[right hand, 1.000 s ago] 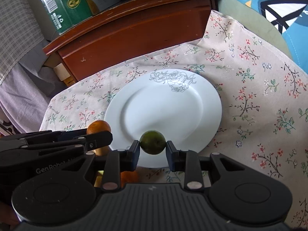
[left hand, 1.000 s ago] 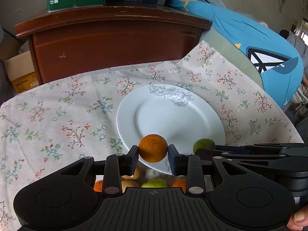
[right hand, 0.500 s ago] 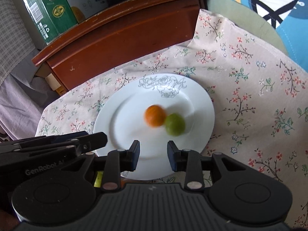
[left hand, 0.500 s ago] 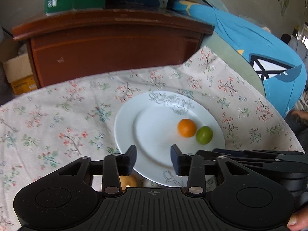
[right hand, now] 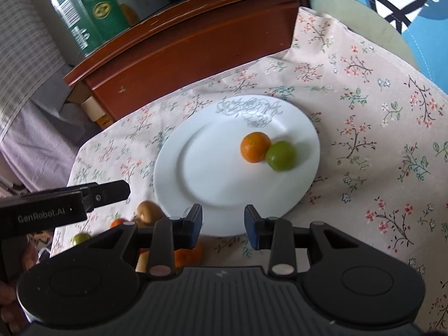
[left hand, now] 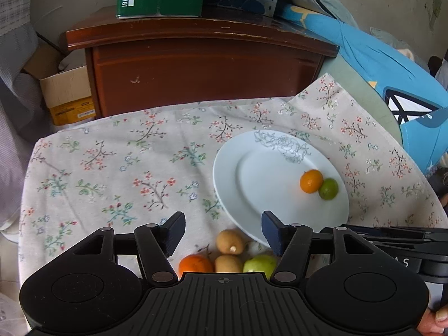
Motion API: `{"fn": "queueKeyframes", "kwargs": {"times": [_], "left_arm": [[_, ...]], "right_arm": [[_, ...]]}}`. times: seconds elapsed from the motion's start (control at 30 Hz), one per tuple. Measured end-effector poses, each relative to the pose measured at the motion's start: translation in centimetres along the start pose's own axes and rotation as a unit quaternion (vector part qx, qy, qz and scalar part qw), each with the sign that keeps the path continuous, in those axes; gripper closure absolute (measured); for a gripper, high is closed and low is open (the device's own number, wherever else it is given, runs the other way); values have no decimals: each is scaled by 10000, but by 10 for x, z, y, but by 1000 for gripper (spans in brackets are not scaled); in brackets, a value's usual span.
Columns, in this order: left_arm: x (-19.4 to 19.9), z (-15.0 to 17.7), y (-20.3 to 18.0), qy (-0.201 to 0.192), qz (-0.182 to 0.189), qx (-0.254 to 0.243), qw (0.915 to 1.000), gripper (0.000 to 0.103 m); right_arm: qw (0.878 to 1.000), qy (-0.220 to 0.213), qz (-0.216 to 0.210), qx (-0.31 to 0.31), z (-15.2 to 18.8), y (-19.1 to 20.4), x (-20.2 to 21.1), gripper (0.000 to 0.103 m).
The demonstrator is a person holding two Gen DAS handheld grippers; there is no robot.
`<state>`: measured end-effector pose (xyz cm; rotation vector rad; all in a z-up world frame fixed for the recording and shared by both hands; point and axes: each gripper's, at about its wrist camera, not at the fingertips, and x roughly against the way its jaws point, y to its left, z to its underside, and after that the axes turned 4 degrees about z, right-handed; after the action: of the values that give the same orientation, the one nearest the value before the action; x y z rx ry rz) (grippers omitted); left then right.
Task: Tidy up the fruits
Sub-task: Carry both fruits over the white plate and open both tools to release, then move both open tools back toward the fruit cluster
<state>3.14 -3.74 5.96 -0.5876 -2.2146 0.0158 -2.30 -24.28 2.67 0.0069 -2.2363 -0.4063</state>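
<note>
Two fruits on the plate [right hand: 196, 173]: orange [right hand: 254, 147] and lime [right hand: 281, 156], touching each other, right of the plate's centre. More fruit waits on the cloth [left hand: 112, 173] just off the plate's near-left rim: two kiwis [left hand: 230, 241] [left hand: 228, 263], a second orange [left hand: 195, 264], a green apple [left hand: 261, 264], all tight together

Step in hand, by my read: fetch the next piece from that pile. Left gripper [left hand: 222, 232] is best placed, the upper kiwi sits right between its fingers' line. To do it well: come down straight over the kiwi, close across its short side, don't shove it into the plate rim or knock its neighbours rolling. Lift clear of the rim before moving over the plate, set it in the bare left part so it doesn't bump the orange and lime

Left gripper: jaws spread wide, nothing between them, touching nothing; hangs above the pile

Right gripper [right hand: 222, 225]: jaws parted a moderate gap, empty, over the plate's near rim; contact with the plate not evident. Further fruit shows blurred under and left of it, kinds hard to tell
</note>
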Motion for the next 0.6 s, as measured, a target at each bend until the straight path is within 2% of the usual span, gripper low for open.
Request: {"fn": "queueKeyframes", "kwargs": {"times": [0.13,0.6], "left_arm": [[10,7,6,40,-54,-17,10000,39],[46,29,42,62,-494,197,9986,38]], "right_arm": [[9999,44,-47,104,6,4,5,66],[9982,285,-212,482,30,22,18,66]]}}
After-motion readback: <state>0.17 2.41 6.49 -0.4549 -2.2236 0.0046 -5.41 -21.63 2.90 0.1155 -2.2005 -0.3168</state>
